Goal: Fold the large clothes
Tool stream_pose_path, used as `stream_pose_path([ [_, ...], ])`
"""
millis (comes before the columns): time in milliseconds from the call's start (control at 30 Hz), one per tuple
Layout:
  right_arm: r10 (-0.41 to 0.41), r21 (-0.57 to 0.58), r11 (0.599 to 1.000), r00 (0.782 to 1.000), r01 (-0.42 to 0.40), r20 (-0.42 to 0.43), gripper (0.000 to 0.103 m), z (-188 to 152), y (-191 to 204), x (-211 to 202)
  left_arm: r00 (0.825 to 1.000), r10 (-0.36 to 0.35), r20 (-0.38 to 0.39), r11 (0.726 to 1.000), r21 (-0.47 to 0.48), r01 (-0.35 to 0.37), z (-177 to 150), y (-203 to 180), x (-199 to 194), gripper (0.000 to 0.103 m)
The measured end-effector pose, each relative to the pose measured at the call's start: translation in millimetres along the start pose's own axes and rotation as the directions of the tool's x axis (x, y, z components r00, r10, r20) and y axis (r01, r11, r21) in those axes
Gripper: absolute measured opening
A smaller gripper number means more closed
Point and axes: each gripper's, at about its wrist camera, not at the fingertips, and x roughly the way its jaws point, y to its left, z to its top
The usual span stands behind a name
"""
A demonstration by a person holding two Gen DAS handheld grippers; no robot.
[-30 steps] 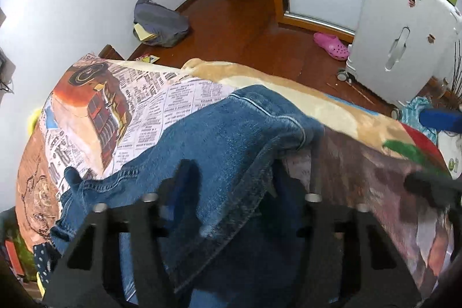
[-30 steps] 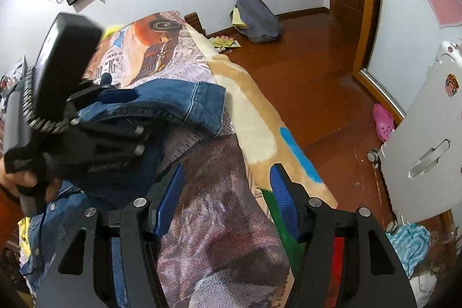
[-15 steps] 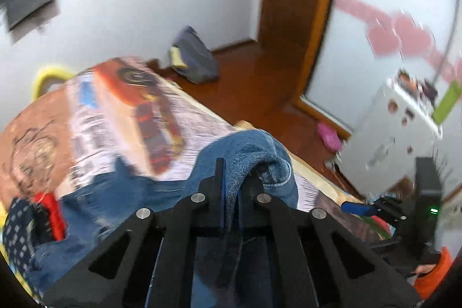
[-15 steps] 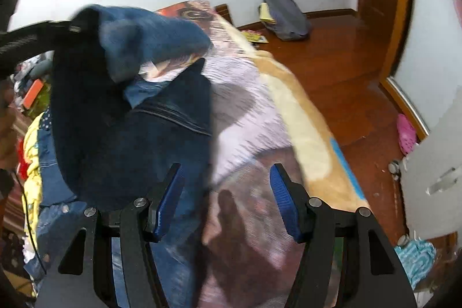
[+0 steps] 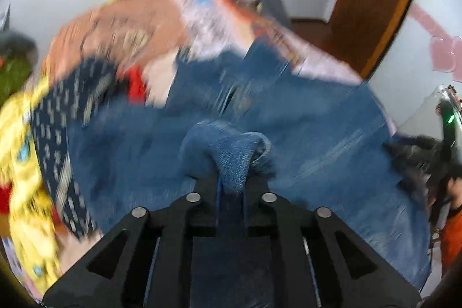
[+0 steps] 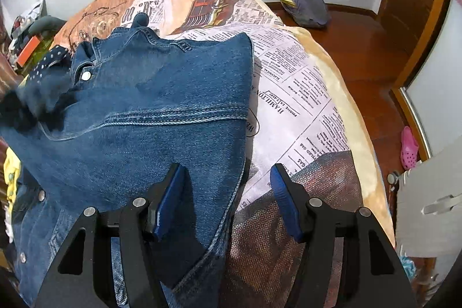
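Denim jacket (image 6: 161, 111) lies flat on the newsprint bedspread (image 6: 291, 94), fold edge toward 3 o'clock. Thick, floppy denim: best pinched at seams or hem. Left gripper (image 5: 231, 181) clamps a bunched fold, probably a sleeve; view blurred. Right gripper (image 6: 228, 198) half-open, empty, over the hem.

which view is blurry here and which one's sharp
Left wrist view: heavy motion smear over bed and clothes; only the left gripper and its pinched denim stay crisp. Right wrist view: sharp, jacket stitching and blanket print readable, edges bowed by the fisheye.
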Motion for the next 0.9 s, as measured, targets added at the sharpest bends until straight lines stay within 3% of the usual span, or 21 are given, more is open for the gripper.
stream_pose_path([
  [200, -0.042, -0.004, 0.999, 0.999, 0.042, -0.004, 0.063, 2, 7, 2, 1.000, 0.001, -0.030, 0.994, -0.106, -0.004, -52, 34, 14, 0.054],
  [367, -0.050, 0.017, 0.999, 0.999, 0.050, -0.008, 0.065, 4, 7, 5, 0.994, 0.109, -0.016, 0.994, -0.023, -0.109, -71, 34, 14, 0.063],
  [433, -0.056, 0.018, 0.998, 0.998, 0.056, -0.007, 0.066, 3, 7, 4, 0.990, 0.141, 0.007, 0.990, -0.008, -0.141, -77, 37, 9, 0.064],
  [533, -0.063, 0.020, 0.998, 0.998, 0.063, -0.006, 0.068, 2, 6, 4, 0.995, 0.098, 0.017, 0.994, -0.051, -0.097, -84, 50, 4, 0.064],
  [600, -0.062, 0.023, 0.998, 0.998, 0.062, -0.007, 0.068, 1, 6, 4, 0.999, 0.042, 0.016, 0.990, -0.134, -0.040, -90, 66, 0, 0.064],
  [667, -0.061, 0.022, 0.998, 0.998, 0.061, -0.009, 0.068, 1, 6, 4, 0.997, -0.068, 0.028, 0.958, -0.276, 0.073, -101, 90, -2, 0.064],
  [733, -0.063, 0.021, 0.998, 0.998, 0.063, -0.010, 0.068, 1, 6, 3, 0.992, -0.114, 0.045, 0.928, -0.352, 0.123, -110, 105, -2, 0.064],
  [833, -0.067, 0.020, 0.998, 0.998, 0.067, -0.010, 0.068, 0, 6, 3, 0.995, -0.084, 0.049, 0.926, -0.365, 0.096, -119, 113, -6, 0.049],
  [900, -0.069, 0.021, 0.997, 0.998, 0.069, -0.010, 0.068, 0, 6, 3, 0.995, -0.086, 0.050, 0.932, -0.349, 0.098, -121, 112, -9, 0.049],
])
